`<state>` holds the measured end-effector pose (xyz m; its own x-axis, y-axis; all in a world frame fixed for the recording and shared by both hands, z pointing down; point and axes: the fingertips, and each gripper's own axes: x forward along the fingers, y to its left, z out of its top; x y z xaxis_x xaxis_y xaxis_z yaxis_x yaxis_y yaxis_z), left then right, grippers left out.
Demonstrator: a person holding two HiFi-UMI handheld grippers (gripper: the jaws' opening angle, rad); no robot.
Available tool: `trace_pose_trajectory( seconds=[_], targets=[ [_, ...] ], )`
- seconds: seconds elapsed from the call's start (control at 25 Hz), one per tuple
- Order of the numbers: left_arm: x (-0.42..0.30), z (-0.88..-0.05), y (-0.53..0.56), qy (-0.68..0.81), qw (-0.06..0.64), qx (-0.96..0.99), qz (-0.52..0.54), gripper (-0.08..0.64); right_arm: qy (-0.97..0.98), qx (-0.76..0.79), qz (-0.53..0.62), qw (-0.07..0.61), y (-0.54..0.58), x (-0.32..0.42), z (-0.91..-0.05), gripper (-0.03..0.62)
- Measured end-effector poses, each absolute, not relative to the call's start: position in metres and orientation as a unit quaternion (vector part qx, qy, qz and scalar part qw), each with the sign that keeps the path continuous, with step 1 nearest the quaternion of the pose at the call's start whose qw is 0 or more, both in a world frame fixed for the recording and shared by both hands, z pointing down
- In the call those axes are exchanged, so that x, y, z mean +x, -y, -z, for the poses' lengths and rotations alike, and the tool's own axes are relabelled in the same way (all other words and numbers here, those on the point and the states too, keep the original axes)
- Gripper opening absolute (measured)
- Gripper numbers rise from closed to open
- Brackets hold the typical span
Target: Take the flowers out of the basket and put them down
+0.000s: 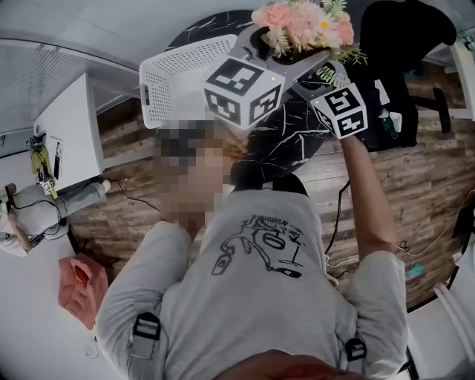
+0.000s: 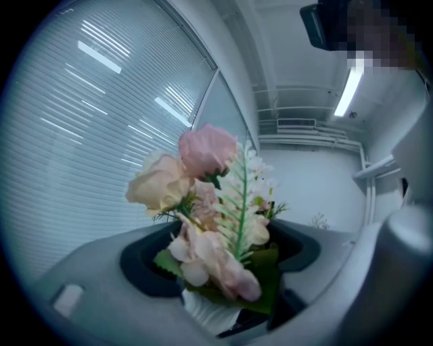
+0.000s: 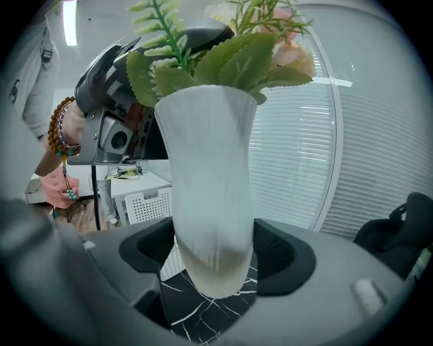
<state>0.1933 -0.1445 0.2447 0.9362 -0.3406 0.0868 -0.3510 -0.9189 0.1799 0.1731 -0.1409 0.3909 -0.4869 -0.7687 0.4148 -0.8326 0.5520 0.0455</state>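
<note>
We've got the flowers (image 1: 304, 22) up in the air over the black marble-look table (image 1: 289, 145), out of the white perforated basket (image 1: 178, 74), which sits on the table to their left in the head view. They're pink, cream and white blooms w/ fern sprigs, standing upright in a ribbed white vase (image 3: 210, 182).

R side: the right gripper (image 3: 216, 253) is clamped on the vase's lower body, jaws wide, both dark pads pressed to its sides, base clear of the tabletop. L side: the left gripper (image 2: 220, 263) is closed round the leaves and blooms just above the vase rim, foliage against both pads.

Writing: the grey T-shirt (image 1: 260, 297) has a black line drawing w/ scrawled lettering, too small for us to read. Each marker cube (image 1: 241, 93) carries black-and-white square codes only.
</note>
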Motion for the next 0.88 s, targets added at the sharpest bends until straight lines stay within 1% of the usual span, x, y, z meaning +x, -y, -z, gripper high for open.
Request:
trace_pose_trajectory(
  seconds=[0.48,0.88],
  targets=[
    [0.216,-0.319,0.127,0.156,0.134,0.978,-0.046,0.379,0.848,0.476,-0.103,0.208,0.120,0.198,-0.464,0.371],
    [0.225,-0.378,0.116,0.149,0.155,0.974,-0.070,0.377,0.849,0.469,-0.117,0.213,0.109,0.203,-0.523,0.371]
  ],
)
